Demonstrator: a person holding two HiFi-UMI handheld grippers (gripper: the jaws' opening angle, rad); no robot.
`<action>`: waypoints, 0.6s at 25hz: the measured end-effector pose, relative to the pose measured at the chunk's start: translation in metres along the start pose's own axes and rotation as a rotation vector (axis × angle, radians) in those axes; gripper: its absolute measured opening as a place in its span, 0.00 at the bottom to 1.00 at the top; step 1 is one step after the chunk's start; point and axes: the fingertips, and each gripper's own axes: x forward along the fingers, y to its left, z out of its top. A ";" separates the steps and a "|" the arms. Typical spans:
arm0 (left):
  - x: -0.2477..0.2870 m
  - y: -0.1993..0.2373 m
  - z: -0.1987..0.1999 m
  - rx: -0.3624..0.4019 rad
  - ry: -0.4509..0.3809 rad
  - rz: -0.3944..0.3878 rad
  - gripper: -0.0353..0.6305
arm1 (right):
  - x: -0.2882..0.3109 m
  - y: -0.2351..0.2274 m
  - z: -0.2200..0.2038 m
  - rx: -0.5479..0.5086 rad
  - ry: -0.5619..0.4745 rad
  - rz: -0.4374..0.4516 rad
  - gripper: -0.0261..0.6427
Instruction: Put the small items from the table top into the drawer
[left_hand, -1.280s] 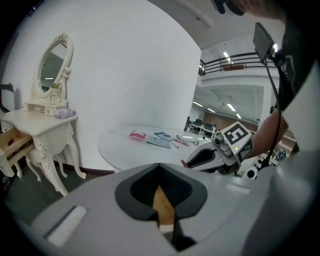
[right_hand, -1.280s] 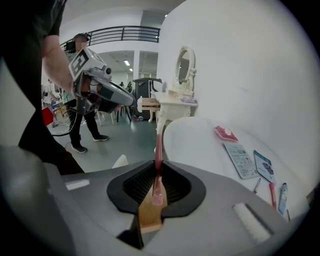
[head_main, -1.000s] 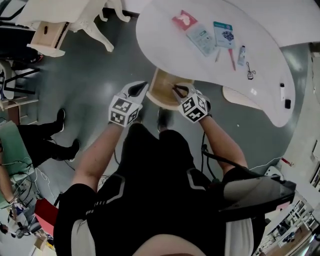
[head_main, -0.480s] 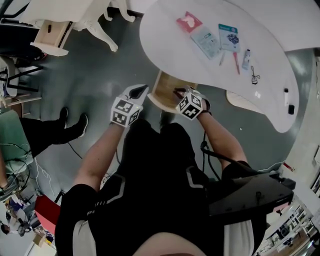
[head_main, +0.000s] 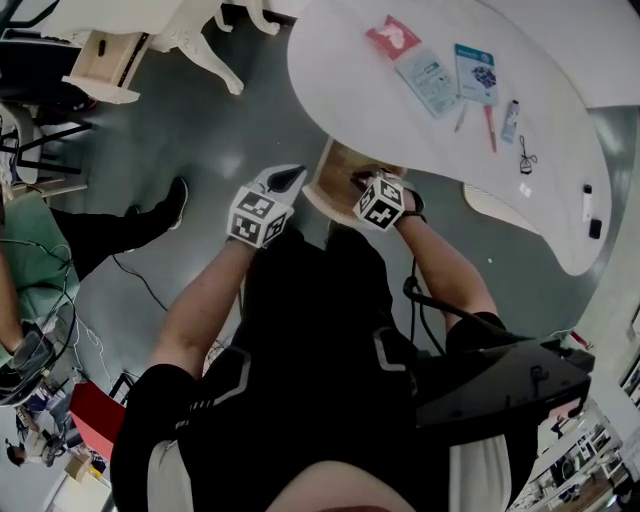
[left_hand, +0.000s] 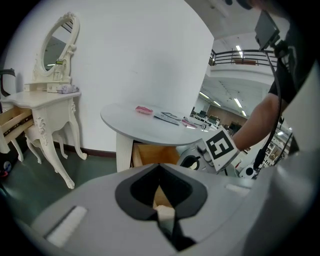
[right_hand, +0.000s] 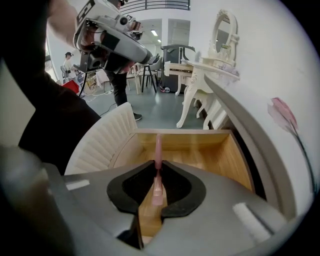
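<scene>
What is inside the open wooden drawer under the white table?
Only a bare wooden bottom shows in the drawer. The right gripper holds a thin pink stick over it. The gripper's body covers the near part, so anything lying there cannot be seen.

In the head view I get only a wedge of the drawer (head_main: 335, 172); the table (head_main: 340, 88) top covers the rest; the small items (head_main: 430, 78) on it are too small to name; in the left gripper view the person's arm (left_hand: 260, 116) hides the table's end at the right; in the right gripper view the right tongs (right_hand: 158, 175) hide the drawer's near part and the lower end of the pink stick (right_hand: 158, 147); what that stick is I cannot tell.
</scene>
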 end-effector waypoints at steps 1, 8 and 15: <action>0.001 0.001 -0.001 0.002 0.001 -0.001 0.05 | 0.004 -0.001 -0.001 -0.003 0.003 0.002 0.11; 0.008 0.003 -0.010 0.005 0.019 -0.015 0.05 | 0.029 -0.003 -0.011 -0.031 0.054 0.017 0.11; 0.016 0.010 -0.016 0.007 0.027 -0.020 0.05 | 0.054 -0.010 -0.025 -0.060 0.124 0.026 0.11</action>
